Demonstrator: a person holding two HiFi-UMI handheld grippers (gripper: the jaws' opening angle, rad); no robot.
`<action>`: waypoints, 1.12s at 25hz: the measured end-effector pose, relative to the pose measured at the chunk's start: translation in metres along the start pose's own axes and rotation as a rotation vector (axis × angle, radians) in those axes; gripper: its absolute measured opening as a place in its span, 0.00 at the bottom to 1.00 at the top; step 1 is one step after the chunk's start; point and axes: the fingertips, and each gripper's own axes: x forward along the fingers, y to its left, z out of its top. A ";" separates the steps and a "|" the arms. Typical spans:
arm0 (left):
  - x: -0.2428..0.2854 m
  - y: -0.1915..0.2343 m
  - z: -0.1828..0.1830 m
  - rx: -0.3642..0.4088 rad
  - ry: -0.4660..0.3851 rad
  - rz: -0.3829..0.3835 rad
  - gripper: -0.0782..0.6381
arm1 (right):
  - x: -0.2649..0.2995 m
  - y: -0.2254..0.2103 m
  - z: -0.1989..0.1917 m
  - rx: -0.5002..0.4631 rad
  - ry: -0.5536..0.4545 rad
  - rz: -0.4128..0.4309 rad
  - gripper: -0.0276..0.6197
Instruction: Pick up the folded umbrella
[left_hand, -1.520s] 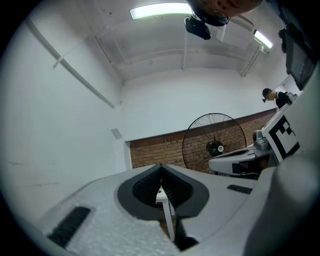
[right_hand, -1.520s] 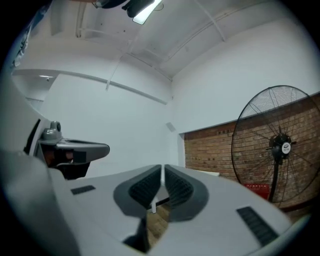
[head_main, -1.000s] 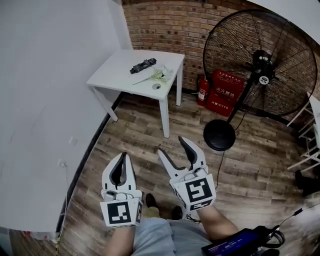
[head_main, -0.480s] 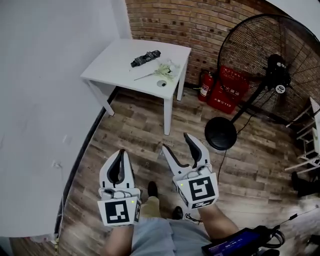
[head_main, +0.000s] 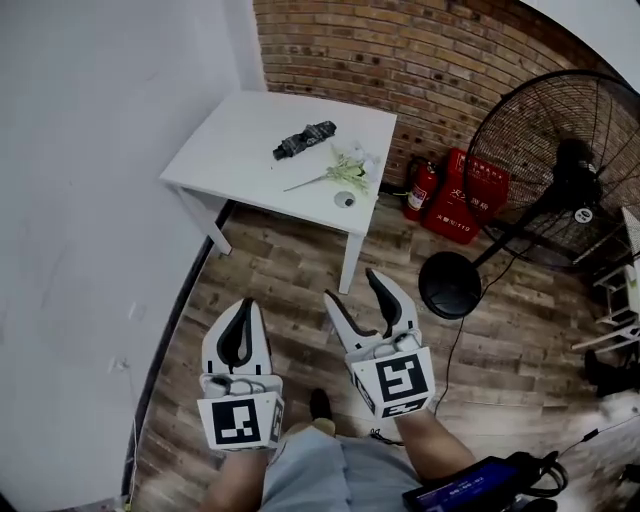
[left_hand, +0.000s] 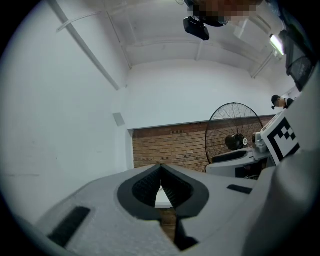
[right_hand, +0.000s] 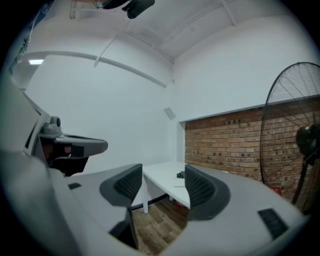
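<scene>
The folded umbrella (head_main: 305, 140), dark with a pale pattern, lies on the white table (head_main: 250, 150) by the brick wall. In the right gripper view the umbrella (right_hand: 180, 174) is a small dark shape on the table (right_hand: 162, 177). Both grippers are held level over the wooden floor, well short of the table. My left gripper (head_main: 243, 306) is shut with nothing in it; its pads (left_hand: 172, 187) meet at the tip. My right gripper (head_main: 352, 289) is open and empty, its fingers (right_hand: 200, 186) spread apart.
A green sprig (head_main: 345, 170) and a small round thing (head_main: 345, 200) lie on the table near the umbrella. A large floor fan (head_main: 575, 170) with a round base (head_main: 450, 285) stands at right, and red fire extinguishers (head_main: 455, 190) against the brick wall. A white wall runs along the left.
The table with the umbrella has come nearer and shifted right in the head view, and the fan has slid toward the right edge. Both grippers keep the same pose and jaw state.
</scene>
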 end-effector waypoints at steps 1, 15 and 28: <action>0.006 0.008 0.002 0.002 -0.007 -0.002 0.12 | 0.009 0.001 0.004 -0.004 -0.006 -0.004 0.46; 0.061 0.054 0.012 0.009 -0.057 -0.045 0.12 | 0.074 -0.003 0.036 -0.039 -0.060 -0.055 0.44; 0.106 0.073 -0.017 0.014 0.000 -0.043 0.12 | 0.126 -0.020 0.017 -0.023 -0.039 -0.056 0.44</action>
